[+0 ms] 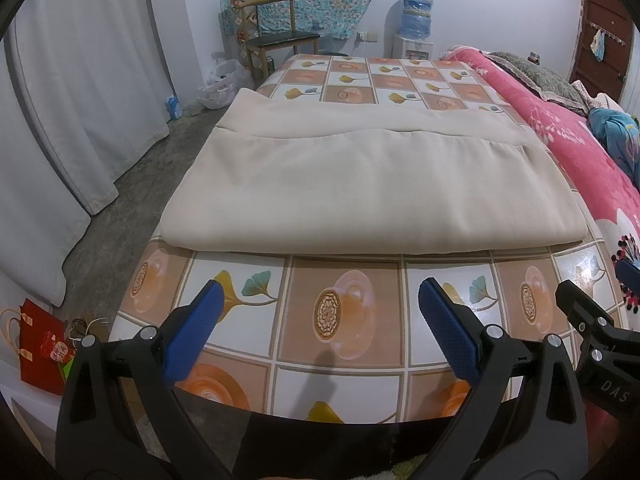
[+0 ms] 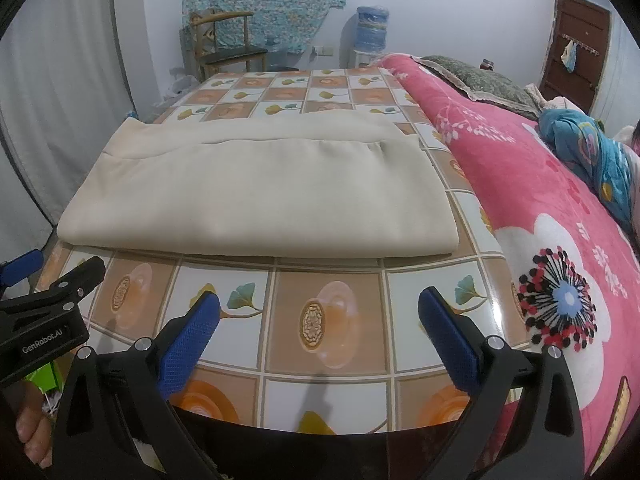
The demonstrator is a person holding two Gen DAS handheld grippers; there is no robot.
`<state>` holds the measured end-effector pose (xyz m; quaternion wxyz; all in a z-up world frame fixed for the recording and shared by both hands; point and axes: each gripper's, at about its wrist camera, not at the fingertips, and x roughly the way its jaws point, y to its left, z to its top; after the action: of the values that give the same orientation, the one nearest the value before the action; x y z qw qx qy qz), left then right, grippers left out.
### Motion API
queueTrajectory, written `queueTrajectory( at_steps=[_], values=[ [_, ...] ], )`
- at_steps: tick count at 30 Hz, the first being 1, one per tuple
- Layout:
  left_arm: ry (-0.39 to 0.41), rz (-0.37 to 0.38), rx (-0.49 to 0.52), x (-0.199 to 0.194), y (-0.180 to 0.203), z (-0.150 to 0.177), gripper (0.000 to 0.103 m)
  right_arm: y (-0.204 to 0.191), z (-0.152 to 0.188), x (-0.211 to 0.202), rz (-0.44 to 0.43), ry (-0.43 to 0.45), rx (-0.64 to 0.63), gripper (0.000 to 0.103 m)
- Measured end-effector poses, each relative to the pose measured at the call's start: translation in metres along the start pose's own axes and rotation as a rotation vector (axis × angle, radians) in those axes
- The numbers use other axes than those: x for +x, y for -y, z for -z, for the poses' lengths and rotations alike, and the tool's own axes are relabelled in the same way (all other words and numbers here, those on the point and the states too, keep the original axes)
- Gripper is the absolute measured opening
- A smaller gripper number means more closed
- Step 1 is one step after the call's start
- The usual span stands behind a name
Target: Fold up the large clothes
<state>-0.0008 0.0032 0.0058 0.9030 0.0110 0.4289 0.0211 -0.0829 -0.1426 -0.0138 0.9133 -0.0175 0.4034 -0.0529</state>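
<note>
A beige garment lies folded in a flat rectangle on the table with the patterned cloth. Its near edge is a thick fold; a second layer shows along the far side. My left gripper hovers open over the table's near edge, short of the garment, with nothing between its blue pads. My right gripper is open too, at the same near edge, empty. Each gripper shows at the side of the other's view: the right one and the left one.
A bed with a pink flowered blanket runs along the table's right side. White curtains hang on the left. A wooden chair and a water dispenser stand by the far wall. A red bag sits on the floor at left.
</note>
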Motion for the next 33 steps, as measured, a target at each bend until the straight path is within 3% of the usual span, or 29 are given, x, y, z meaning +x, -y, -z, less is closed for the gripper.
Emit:
queueTrajectory(
  at_steps=[33],
  values=[
    [-0.003,0.005,-0.001,0.0004,0.0030,-0.0018,0.094,0.0014,0.0000,-0.0012,-0.001,0.001,-0.001,0.097]
  ],
)
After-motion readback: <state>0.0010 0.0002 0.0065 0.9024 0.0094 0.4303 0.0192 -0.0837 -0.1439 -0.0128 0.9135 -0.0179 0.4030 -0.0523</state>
